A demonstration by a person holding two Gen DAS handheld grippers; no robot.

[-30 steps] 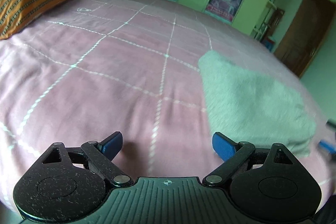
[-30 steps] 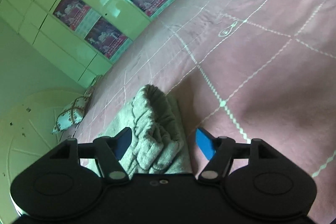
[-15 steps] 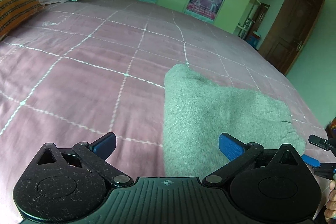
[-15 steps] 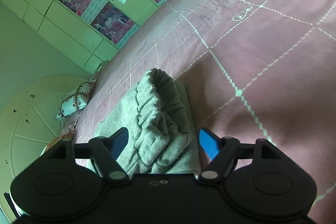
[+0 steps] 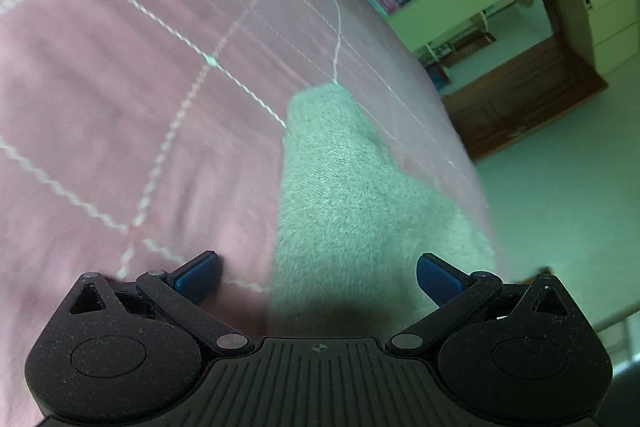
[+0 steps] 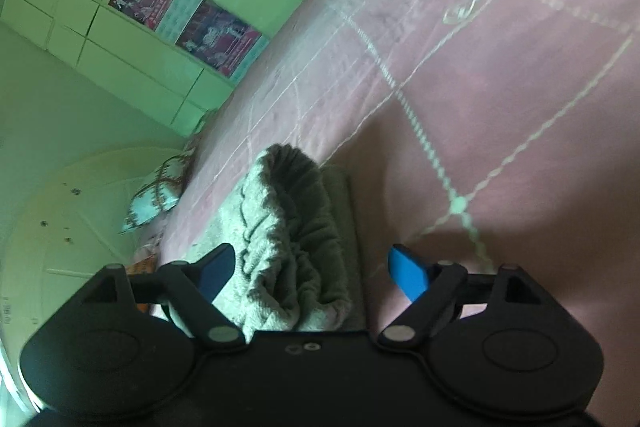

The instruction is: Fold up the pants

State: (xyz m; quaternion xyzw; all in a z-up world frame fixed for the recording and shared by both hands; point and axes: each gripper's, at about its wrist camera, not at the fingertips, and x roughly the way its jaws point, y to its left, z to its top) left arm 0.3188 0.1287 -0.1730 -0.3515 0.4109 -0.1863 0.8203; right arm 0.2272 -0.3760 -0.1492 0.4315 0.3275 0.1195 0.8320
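Note:
The grey knit pants (image 5: 352, 211) lie in a folded strip on the pink bed cover (image 5: 120, 107). My left gripper (image 5: 318, 275) is open, low over the near end of the strip, with its left pad over the cover and its right pad over the fabric. In the right wrist view the pants (image 6: 288, 239) show a bunched, ribbed end. My right gripper (image 6: 310, 273) is open and straddles that bunched end, holding nothing.
The pink cover (image 6: 500, 87) has a white grid pattern. Green cupboards with posters (image 6: 192, 15) stand beyond the bed. A patterned pillow (image 6: 154, 199) lies at the bed's far end. A dark wooden door (image 5: 520, 99) and the bed's edge are to the right.
The left gripper has tilted, swung right and come down closer over the pants. The right gripper has moved slightly nearer the bunched end. Both stay open.

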